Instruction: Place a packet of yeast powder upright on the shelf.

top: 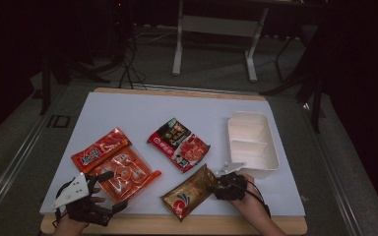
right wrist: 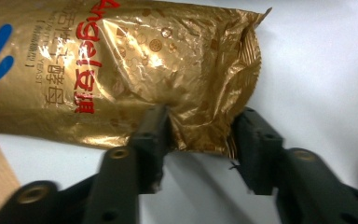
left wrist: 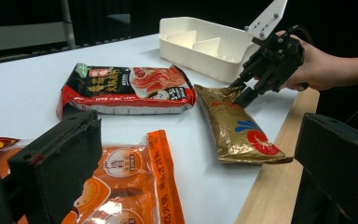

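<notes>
A gold foil packet [top: 189, 191] [left wrist: 235, 126] [right wrist: 121, 70] with red and blue print lies near the table's front edge. My right gripper [top: 219, 184] [left wrist: 240, 91] [right wrist: 200, 126] is shut on that packet's right end, and the foil is crumpled between its black jaws. At the front left, my left gripper [top: 110, 191] [left wrist: 198, 154] is open, its jaws wide apart just over an orange packet [top: 128, 174] [left wrist: 135, 186] and gripping nothing.
A second orange-red packet [top: 101, 150] lies beside the first. A red and black noodle packet [top: 179, 144] [left wrist: 126, 88] lies mid-table. A white divided tray [top: 270, 147] [left wrist: 200, 63] stands at the right, close behind my right gripper. The wooden table edge [left wrist: 270, 182] runs along the front.
</notes>
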Tool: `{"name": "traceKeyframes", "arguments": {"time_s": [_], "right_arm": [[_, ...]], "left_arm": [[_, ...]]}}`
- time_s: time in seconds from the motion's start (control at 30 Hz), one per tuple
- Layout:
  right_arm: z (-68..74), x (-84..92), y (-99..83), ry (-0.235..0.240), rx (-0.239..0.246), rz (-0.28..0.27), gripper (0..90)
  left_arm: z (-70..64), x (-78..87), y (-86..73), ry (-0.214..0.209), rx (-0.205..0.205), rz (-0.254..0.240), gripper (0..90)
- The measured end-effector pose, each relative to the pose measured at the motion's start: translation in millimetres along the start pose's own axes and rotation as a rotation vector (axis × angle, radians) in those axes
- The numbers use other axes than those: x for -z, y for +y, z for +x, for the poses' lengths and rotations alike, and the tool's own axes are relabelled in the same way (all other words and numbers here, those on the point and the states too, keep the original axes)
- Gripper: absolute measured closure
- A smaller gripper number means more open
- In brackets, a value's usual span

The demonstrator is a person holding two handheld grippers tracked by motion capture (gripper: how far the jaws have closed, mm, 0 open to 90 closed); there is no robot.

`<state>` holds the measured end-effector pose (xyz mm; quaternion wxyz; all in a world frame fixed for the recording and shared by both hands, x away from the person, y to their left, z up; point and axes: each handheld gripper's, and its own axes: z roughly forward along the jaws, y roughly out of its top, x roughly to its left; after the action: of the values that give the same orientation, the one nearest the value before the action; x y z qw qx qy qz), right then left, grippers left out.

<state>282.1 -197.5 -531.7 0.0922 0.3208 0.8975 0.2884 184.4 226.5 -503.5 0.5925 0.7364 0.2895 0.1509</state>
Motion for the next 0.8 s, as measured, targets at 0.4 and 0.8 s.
{"name": "traceKeyframes", "arguments": {"time_s": [0.4,0.8], "right_arm": [[-5.3,-5.5,14.0,0.023,-0.067,0.05,86.4],[-0.9,16.1,21.3,0.045,-0.057,-0.045,89.1]], "left_arm": [[1.2,-1.0,-0.4,-0.001,0.005,0.004,0.6],[2.2,0.0,-0.5,0.003,0.012,-0.002,0.6]]}}
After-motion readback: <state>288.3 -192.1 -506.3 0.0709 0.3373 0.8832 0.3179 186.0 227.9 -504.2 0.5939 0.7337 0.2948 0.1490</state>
